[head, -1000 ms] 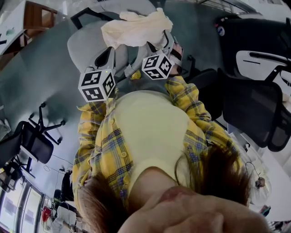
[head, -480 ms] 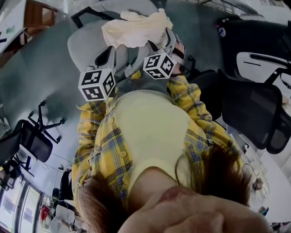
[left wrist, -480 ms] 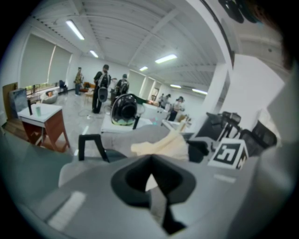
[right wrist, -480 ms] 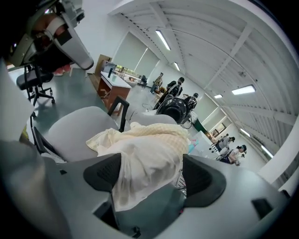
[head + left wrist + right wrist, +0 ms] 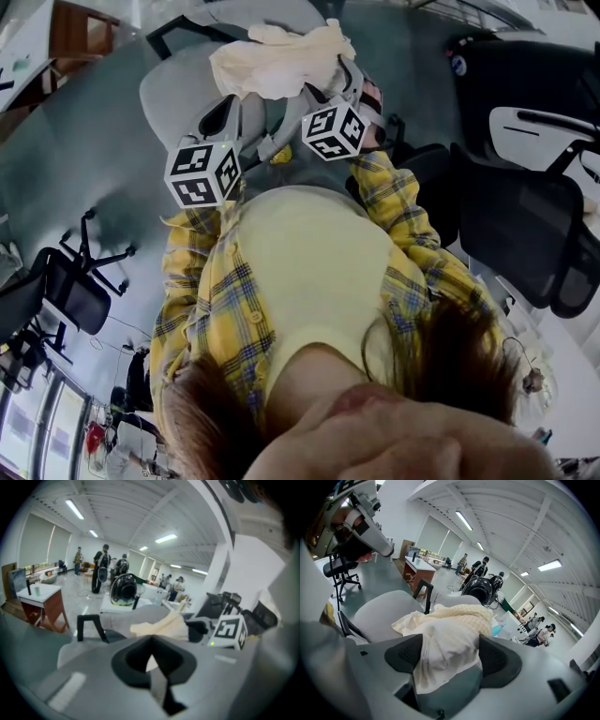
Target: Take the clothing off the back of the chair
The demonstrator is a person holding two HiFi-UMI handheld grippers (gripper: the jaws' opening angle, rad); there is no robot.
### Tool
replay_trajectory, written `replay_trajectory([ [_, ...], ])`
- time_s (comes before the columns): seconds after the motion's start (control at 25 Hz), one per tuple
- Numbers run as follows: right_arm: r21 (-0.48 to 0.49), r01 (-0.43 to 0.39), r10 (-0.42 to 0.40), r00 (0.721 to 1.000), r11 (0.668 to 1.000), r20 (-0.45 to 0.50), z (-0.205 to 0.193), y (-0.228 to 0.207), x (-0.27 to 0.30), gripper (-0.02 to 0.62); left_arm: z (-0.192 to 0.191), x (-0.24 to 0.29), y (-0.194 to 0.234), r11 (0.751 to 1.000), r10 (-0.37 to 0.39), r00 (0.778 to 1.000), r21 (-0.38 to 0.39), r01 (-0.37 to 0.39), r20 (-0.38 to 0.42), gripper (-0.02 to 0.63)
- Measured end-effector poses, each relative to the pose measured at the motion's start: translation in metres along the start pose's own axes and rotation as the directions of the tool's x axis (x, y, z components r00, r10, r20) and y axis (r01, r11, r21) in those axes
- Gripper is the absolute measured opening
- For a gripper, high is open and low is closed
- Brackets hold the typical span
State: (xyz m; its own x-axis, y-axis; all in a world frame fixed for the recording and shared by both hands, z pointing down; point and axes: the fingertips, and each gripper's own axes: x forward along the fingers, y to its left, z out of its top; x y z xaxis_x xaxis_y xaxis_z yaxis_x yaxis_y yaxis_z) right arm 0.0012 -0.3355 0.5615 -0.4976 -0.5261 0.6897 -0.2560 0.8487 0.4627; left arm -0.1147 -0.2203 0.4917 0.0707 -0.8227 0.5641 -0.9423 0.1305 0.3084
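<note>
Clothing removal at the grasp stage. The cream clothing (image 5: 281,61) lies bunched on top of the grey chair (image 5: 173,89), heaped along the upper edge of its backrest. One fold hangs off the chair toward the person.

The right gripper (image 5: 345,86) is at the near edge of the chair back. In the right gripper view its two dark pads (image 5: 404,653) bracket that hanging fold. The cloth (image 5: 450,634) fills the gap and touches both pads, so the jaws read as pinching the clothing.

The left gripper (image 5: 230,117) is held just short of the chair back, beside the right one. In the left gripper view its jaws are pressed together on nothing, with only a sliver of cloth visible beyond the tips (image 5: 151,660).

Judged step: lifting the garment clear of the chair. To do this well:
- Keep the right pinch firm on a thick fold, since a single thin layer could slip.
- Raise the clothing up off the chair top before drawing it toward the body, so that it does not drag or catch on the backrest edge or the black armrest (image 5: 423,592).
- Open the left gripper and take a second fold farther along the chair back, so the loose bulk does not trail.
</note>
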Motion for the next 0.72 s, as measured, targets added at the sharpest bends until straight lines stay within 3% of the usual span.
replay_trajectory([
  [0.24,0.022,0.037,-0.036,0.999,0.999,-0.020,0.000,-0.001,-0.004,0.343,-0.001,-0.012,0.009,1.000,-0.004,1.000,-0.011,0.004,0.011,0.005],
  [0.64,0.067,0.120,-0.120,0.993,0.990,-0.012,0.012,-0.006,-0.021,0.101,-0.001,-0.035,0.028,1.000,-0.011,1.000,-0.023,0.011,0.030,0.006],
  [0.72,0.074,0.129,-0.129,0.992,0.989,-0.006,0.014,-0.006,-0.026,0.081,-0.001,-0.038,0.030,0.999,-0.016,0.999,-0.030,0.018,0.035,0.005],
])
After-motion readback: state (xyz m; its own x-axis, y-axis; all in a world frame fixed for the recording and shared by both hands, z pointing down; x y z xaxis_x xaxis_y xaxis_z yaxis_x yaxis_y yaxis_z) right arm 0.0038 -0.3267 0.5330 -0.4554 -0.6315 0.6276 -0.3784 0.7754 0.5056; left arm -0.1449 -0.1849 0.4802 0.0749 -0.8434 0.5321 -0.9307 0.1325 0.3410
